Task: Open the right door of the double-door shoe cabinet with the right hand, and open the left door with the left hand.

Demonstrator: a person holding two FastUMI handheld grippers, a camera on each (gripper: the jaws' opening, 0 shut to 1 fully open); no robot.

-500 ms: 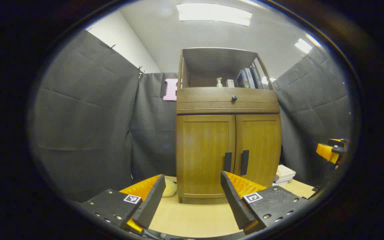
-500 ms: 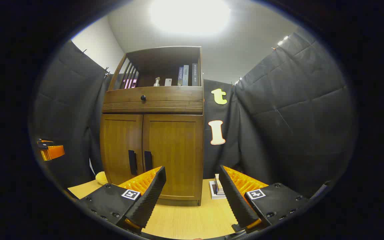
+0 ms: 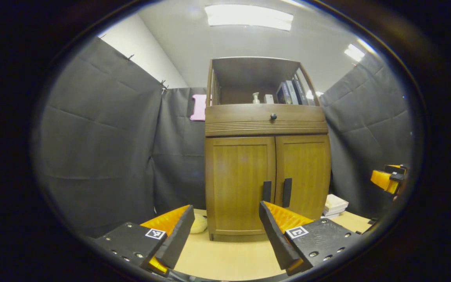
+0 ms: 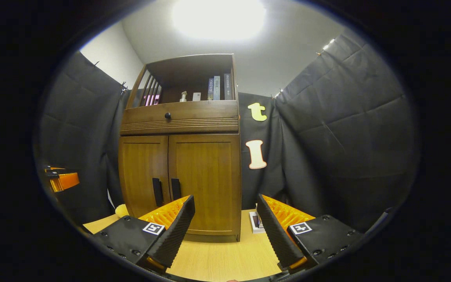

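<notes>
In the left gripper view the cabinet [image 3: 266, 156] stands at the centre of the frame on a light wooden table [image 3: 229, 258], both doors shut. The left door [image 3: 239, 184] fills the centre, the right door [image 3: 303, 176] sits just right of it, and the two dark handles, left handle [image 3: 267, 191] and right handle [image 3: 287, 192], hang side by side at the seam, low on the doors. Above the doors runs a drawer [image 3: 266, 117] with a small dark knob [image 3: 273, 116], and over that an open shelf with a pump bottle [image 3: 255, 98] and some books [image 3: 290, 92]. The left gripper [image 3: 226, 223] shows at the bottom of the frame, its fingers spread wide apart with nothing between them, well short of the cabinet. A pale round thing [image 3: 199, 224] lies on the table at the cabinet's lower left, and a stack of white items [image 3: 334, 205] sits at its lower right. At the far right edge part of the other gripper shows. In the right gripper view the cabinet [image 4: 180, 156] stands left of centre, doors closed, handles at lower left of centre. The right gripper [image 4: 225, 219] is at the bottom, fingers likewise spread and empty, apart from the cabinet.
</notes>
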